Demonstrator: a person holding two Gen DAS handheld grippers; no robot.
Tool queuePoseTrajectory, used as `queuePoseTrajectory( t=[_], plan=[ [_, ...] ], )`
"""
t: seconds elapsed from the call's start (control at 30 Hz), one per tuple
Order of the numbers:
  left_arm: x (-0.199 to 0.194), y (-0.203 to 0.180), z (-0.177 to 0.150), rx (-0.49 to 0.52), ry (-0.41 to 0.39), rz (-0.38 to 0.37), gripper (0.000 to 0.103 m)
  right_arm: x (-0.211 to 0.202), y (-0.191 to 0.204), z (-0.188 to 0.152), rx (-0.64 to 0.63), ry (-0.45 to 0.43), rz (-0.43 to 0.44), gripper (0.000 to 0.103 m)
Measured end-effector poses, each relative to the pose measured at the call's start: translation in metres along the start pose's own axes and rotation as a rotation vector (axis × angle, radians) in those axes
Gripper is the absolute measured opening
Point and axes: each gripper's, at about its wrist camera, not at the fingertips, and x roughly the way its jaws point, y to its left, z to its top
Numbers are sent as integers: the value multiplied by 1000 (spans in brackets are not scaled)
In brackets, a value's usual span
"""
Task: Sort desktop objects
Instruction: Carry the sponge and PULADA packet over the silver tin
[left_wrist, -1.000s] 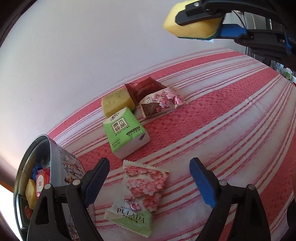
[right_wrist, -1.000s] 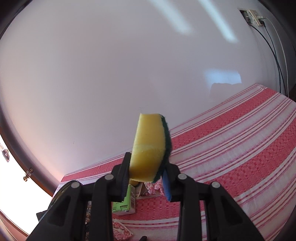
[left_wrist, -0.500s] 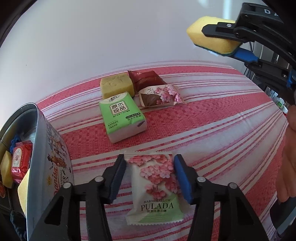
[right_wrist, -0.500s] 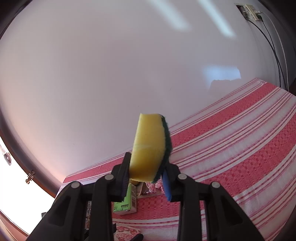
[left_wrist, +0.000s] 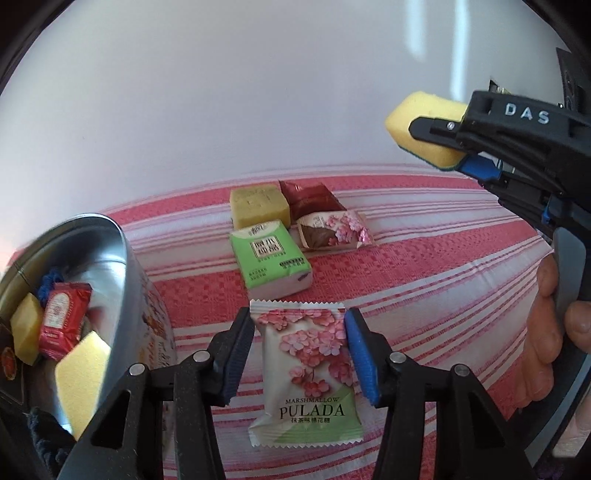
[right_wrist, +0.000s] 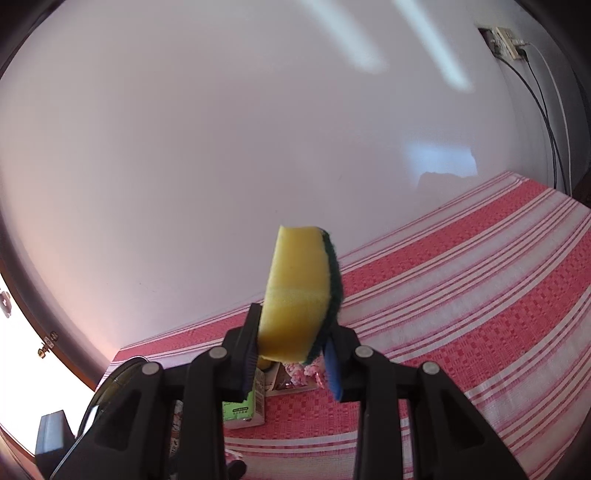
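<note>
Presently catalogued, one striped red-and-white tablecloth (left_wrist: 424, 266) with sorting partly done.

Stowed: a round metal tin (left_wrist: 122, 258) at the left edge of the left wrist view holds a red wrapped snack (left_wrist: 64, 319), two yellow sponge pieces (left_wrist: 79, 376) and something blue behind them, too hidden to name.

Outstanding on the cloth: a PULADA marshmallow packet (left_wrist: 308, 373); a green tissue pack (left_wrist: 271, 258); a yellow block (left_wrist: 258, 205); a dark red wrapper (left_wrist: 308, 197); a second blossom-print packet with a brown panel (left_wrist: 332, 230). The last four sit clustered, touching or nearly so, beyond the marshmallow packet. By this count, about half the lot appears unsorted.

Left gripper (left_wrist: 299, 354): jaws at a middling gap, one on either side of the marshmallow packet's upper half, at or just off its edges; whether they press it cannot be told. The packet lies flat just beside the tin, long axis running away from the camera, printed name toward the camera, blossom end toward the tissue pack.

Right gripper (right_wrist: 291, 354): clamped on a yellow scouring sponge with green pad (right_wrist: 299, 291), held in the air well above the cloth. The sponge stands on edge, long axis in line with the fingers, green face toward the blue-padded finger.
</note>
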Motion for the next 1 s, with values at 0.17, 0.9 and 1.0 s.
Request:
queuePoseTrajectory(
  t=[0.17,0.9,1.0],
  plan=[
    [-28,8,-1,-1,-120,41,53,-10,15,-8,-65,-24,-29,31],
    [-82,45,-30,-48,-209,30,53,-70,44,-62,-148,-86,-78,31],
    [-94,48,-37,-58,-229,34,53,-95,72,-76,-136,-93,-73,31]
  ],
)
